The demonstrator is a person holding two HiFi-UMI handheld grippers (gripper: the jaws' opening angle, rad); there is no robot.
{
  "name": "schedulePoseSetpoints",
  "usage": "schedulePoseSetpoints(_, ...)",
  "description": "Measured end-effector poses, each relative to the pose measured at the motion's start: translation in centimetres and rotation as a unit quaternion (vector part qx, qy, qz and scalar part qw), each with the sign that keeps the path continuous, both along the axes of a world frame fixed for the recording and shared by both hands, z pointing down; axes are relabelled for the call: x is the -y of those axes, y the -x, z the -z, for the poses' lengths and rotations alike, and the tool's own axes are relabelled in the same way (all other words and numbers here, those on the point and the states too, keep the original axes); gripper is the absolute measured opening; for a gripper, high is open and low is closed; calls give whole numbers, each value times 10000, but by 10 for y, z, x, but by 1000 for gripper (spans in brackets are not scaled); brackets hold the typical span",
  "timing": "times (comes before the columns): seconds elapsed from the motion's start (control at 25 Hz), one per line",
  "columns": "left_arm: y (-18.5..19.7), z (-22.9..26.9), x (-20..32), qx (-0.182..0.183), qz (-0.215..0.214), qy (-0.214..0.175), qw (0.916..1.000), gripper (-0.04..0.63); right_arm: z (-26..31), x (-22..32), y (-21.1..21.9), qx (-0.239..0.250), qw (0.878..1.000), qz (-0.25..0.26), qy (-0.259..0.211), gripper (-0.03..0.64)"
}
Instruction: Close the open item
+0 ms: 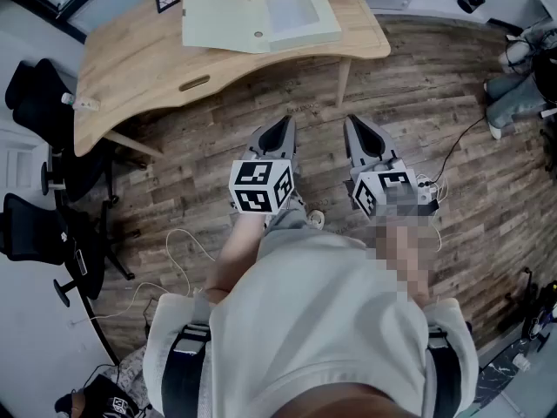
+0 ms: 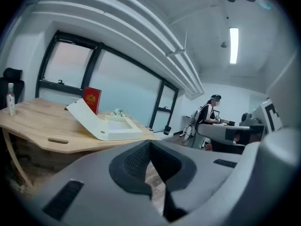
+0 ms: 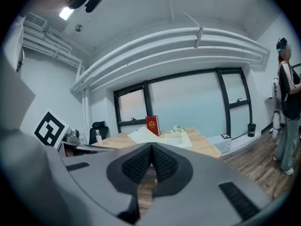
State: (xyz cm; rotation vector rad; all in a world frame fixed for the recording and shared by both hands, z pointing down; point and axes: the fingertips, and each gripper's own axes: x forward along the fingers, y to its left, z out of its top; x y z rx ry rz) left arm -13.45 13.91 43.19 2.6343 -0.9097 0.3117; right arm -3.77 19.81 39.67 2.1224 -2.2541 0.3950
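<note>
While the box (image 1: 261, 16) is out of reach, we carry both tools low over the wooden floor (image 1: 218, 146), short of the tabletop (image 1: 139, 68).

Farthest left, the black office chairs (image 1: 39, 103) stand clear of our path. A small bottle (image 2: 10, 99) stands upright near the tabletop's left end. Further along lies the task's thing, the cream box. Its lid (image 1: 222, 20) is flung back to the left, and from the left gripper view it slopes up and away from the tray. The shallow tray (image 1: 300, 11) sits to the right of the lid. A red book (image 2: 92, 99) stands upright just behind the lid (far enough back, we judge, not to block the lid's swing).

The left tool (image 1: 283, 127) has its jaws pressed together on nothing. That suits a push, and we judge the closed tips could get under the lid's free edge and tip it over the tray. Beside it, the right tool (image 1: 355, 129) is likewise clamped shut and empty, and it points toward the tabletop's near right edge. From there it could steady the tray.

A person (image 3: 288, 107) stands well off to the right, apart from the work.
</note>
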Motion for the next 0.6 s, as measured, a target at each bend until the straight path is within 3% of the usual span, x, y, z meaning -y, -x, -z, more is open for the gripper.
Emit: schedulePoseSetpoints(0.6,27,10,-39,-230,246,70,9994,20,4,-40,13,-134,9995,285,-90,18)
